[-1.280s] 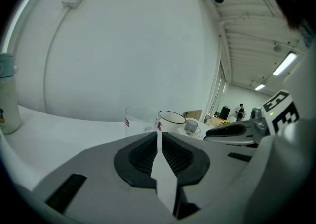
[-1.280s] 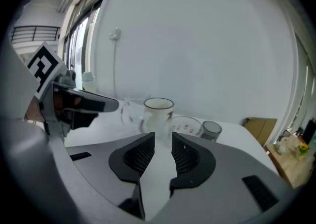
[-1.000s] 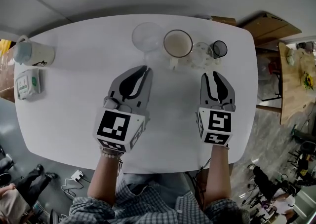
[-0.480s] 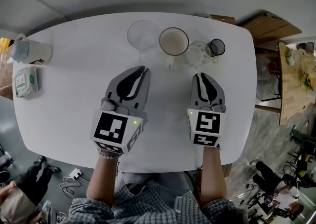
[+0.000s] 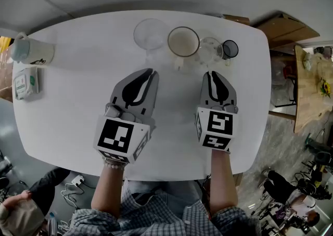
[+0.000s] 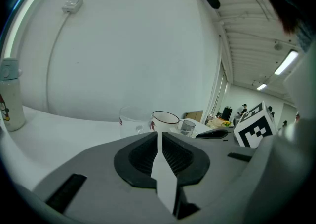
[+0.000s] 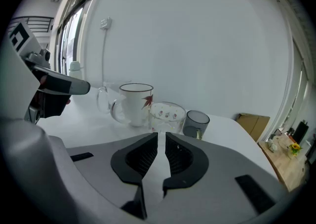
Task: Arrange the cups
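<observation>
A white, round-cornered worktop (image 5: 78, 120) stands on a grey floor before a pale wall, and the four cups sit in a row along its 12 o'clock edge. From left to right they are a wide glass cup (image 5: 151, 34), a white mug (image 5: 183, 42), a small patterned glass cup (image 5: 210, 49) and a dark cup (image 5: 230, 49), each close beside the next. Over the last second the right tool (image 5: 212, 74) has slid forward and a little toward 11 o'clock. Its tip now lies just short of the small patterned glass cup, while the left tool (image 5: 149, 71) has barely moved and points at the gap below the wide glass cup. I read this as an approach just begun, with no cup lifted or shifted yet. Both tools have their jaws pressed together, only a thin slit showing, and nothing is pinched in either, so the right one would need to spread before it takes a cup. The two glass cups and the mug look empty, but I cannot see to the bottom of the dark cup. At 10 o'clock stands a lidded jug (image 5: 31, 51), contents unseen, with a small packet (image 5: 25, 84) at 9 o'clock.
</observation>
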The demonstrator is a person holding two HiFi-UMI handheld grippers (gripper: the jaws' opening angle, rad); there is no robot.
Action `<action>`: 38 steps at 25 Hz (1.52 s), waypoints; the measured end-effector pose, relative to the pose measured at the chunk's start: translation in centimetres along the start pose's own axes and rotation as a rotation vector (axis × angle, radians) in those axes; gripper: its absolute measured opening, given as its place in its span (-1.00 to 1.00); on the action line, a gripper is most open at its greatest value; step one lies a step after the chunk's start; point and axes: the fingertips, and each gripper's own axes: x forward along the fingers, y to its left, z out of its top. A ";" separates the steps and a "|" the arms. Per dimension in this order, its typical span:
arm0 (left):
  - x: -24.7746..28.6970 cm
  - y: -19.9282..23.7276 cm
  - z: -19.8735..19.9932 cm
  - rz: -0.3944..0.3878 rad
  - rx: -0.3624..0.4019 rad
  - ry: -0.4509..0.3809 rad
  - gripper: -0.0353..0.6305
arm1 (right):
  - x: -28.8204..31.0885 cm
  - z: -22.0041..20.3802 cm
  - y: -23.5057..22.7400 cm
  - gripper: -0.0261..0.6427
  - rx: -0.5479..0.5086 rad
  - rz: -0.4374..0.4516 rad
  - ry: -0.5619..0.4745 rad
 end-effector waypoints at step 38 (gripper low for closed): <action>-1.4 -0.4 1.1 0.020 -0.039 -0.018 -0.85 | 0.7 -0.2 -7.0 -0.74 0.075 -0.108 -0.011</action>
